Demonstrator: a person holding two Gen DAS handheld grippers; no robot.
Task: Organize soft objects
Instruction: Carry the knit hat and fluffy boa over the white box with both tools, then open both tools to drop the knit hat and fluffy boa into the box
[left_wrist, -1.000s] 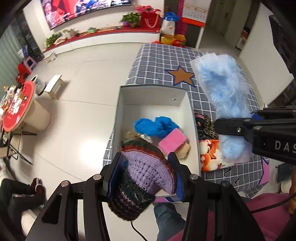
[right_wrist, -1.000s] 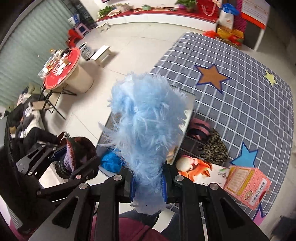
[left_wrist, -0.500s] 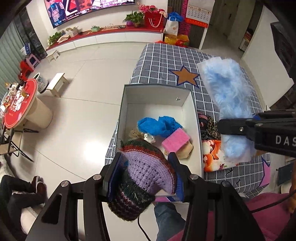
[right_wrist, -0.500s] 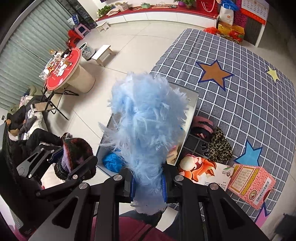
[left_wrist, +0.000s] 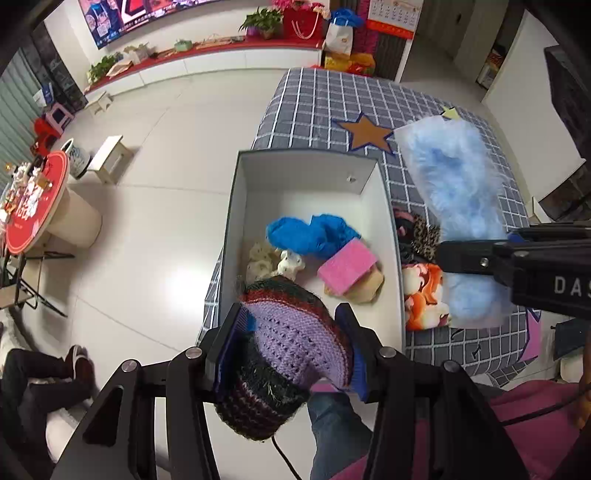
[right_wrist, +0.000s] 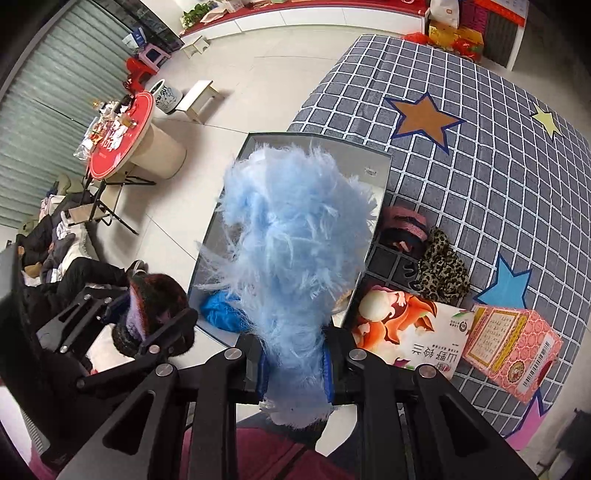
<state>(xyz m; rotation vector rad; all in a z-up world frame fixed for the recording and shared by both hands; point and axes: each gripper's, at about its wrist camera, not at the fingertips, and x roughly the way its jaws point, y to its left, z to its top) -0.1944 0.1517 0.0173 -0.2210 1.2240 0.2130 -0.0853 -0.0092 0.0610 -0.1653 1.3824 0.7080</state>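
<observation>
My left gripper (left_wrist: 291, 347) is shut on a knitted hat (left_wrist: 291, 332), purple with dark striped bands, held above the near end of a white box (left_wrist: 384, 206). My right gripper (right_wrist: 293, 365) is shut on a long fluffy light-blue piece (right_wrist: 291, 236), which hangs over the box's right side. The same blue fluff (left_wrist: 458, 199) and right gripper arm show in the left wrist view. Inside the box lie a bright blue cloth (left_wrist: 310, 232), a pink sponge (left_wrist: 347, 266) on a beige piece, and a small cream plush (left_wrist: 273, 262).
The box sits at the left edge of a grey checked table (right_wrist: 480, 122) with star patches. Right of it lie a leopard-print cloth (right_wrist: 441, 269), a pink-and-black item (right_wrist: 402, 225), an orange picture packet (right_wrist: 402, 325) and a pink carton (right_wrist: 513, 343). A person's legs (left_wrist: 332, 424) are below.
Both grippers keep their hold; the view of the table and box has drifted slightly, with no real displacement of the hat or the blue fluff.
</observation>
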